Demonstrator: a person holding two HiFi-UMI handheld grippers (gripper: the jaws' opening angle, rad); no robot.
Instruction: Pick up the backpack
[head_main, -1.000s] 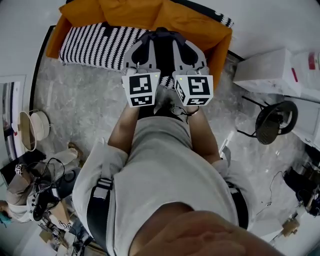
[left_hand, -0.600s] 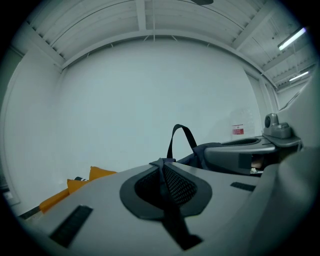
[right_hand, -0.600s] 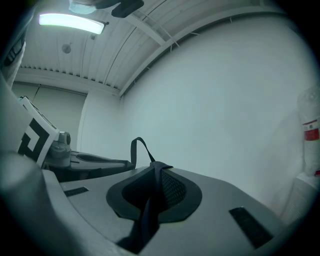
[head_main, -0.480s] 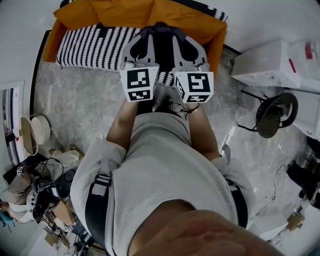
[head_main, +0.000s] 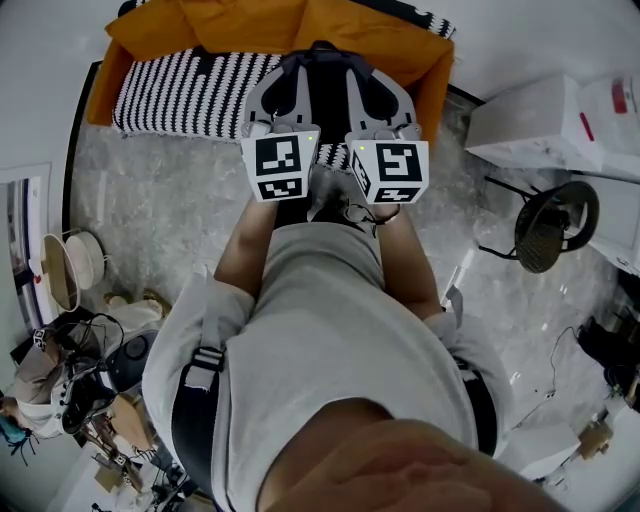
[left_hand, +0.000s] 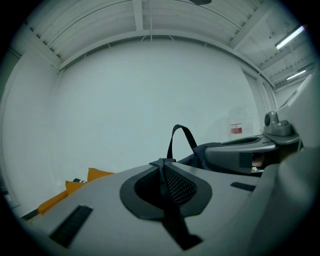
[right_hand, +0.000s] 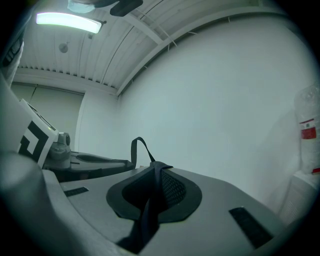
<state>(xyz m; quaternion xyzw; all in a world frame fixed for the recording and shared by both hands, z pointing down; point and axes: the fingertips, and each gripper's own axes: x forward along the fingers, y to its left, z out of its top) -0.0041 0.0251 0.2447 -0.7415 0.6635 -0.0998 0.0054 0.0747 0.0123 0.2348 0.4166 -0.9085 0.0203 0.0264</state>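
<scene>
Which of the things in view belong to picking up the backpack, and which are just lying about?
For the job: dark backpack; left claw, shut on one black webbing strap; right claw, shut on the other.
Lying about: orange sofa; black-and-white striped cushion; white box; black round chair.

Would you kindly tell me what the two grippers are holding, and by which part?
The backpack, by its straps: the left gripper has its jaws shut on one black strap, the right gripper on another.
</scene>
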